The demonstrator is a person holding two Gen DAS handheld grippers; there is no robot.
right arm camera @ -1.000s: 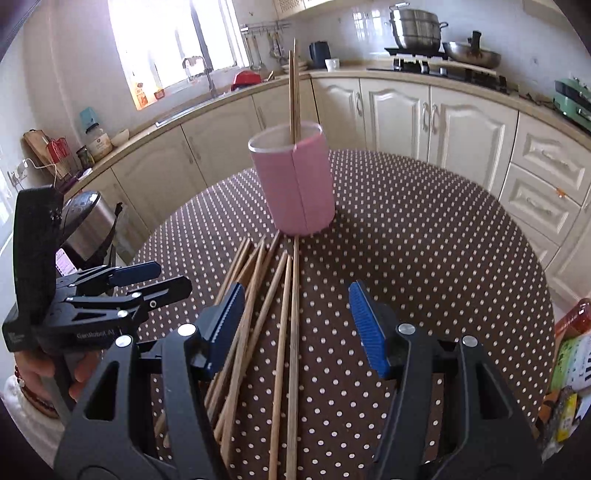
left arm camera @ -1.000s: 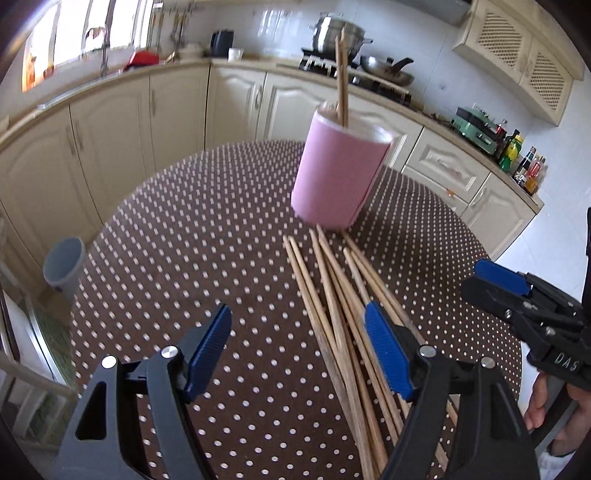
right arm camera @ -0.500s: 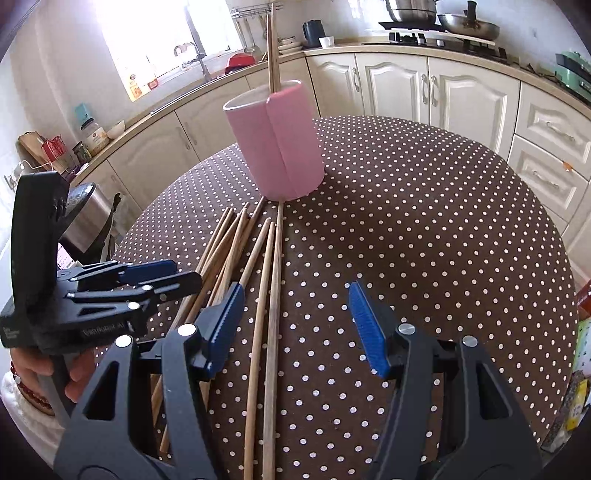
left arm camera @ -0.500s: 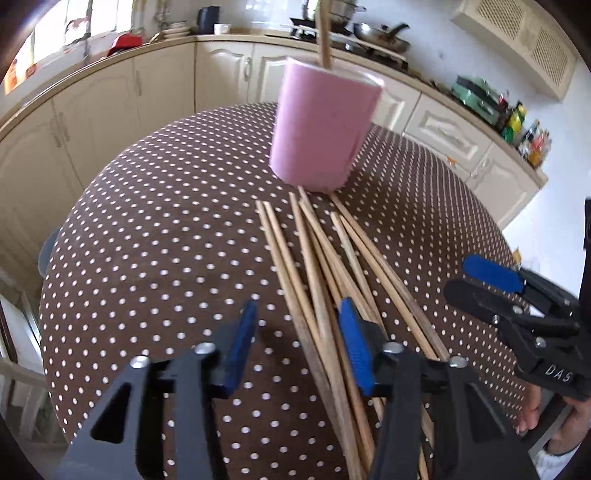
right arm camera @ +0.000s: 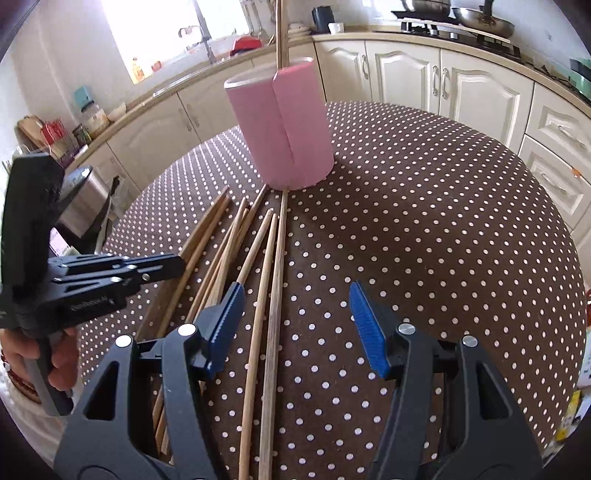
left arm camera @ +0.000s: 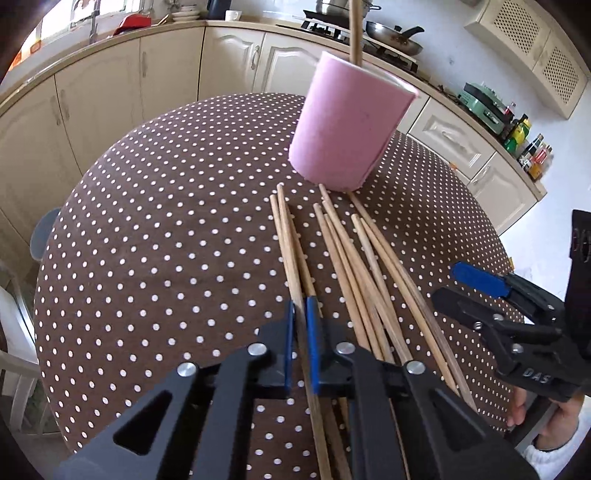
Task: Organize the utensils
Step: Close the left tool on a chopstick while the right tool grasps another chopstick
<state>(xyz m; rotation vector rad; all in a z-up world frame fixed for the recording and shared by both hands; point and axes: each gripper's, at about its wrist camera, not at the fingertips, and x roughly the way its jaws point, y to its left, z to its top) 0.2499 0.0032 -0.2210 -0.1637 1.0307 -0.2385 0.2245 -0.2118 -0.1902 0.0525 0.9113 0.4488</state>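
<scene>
My left claw (left arm camera: 300,334) has its blue pads clamped together on a single wooden chopstick (left arm camera: 291,254), the leftmost of the loose ones, which runs between the jaws and points away toward the pink cup (left arm camera: 349,123). My right claw (right arm camera: 295,325) hangs with its jaws apart and nothing pressed between them; two chopsticks lie on the cloth under the gap, untouched by its pads

I judge the step in hand to be the pick-up of one chopstick for the cup. The next move, as I read it, calls for lifting it free of its neighbours without dragging them, tipping it upright, and lowering it into the cup's open top beside the one already standing there (left arm camera: 355,31)

The loose chopsticks (right arm camera: 236,258) lie in a fan of about ten near the table's (left arm camera: 155,221) near edge, by my hands, with their far tips close to the foot of the cup. Some cross or overlap one another. They are thin, pale, plain wood

The cup stands upright toward the far side of the round table, on a brown cloth with white dots. It is a tall pink cylinder with a seam down one side

Kitchen cabinets (right arm camera: 406,77) curve around behind the table
</scene>
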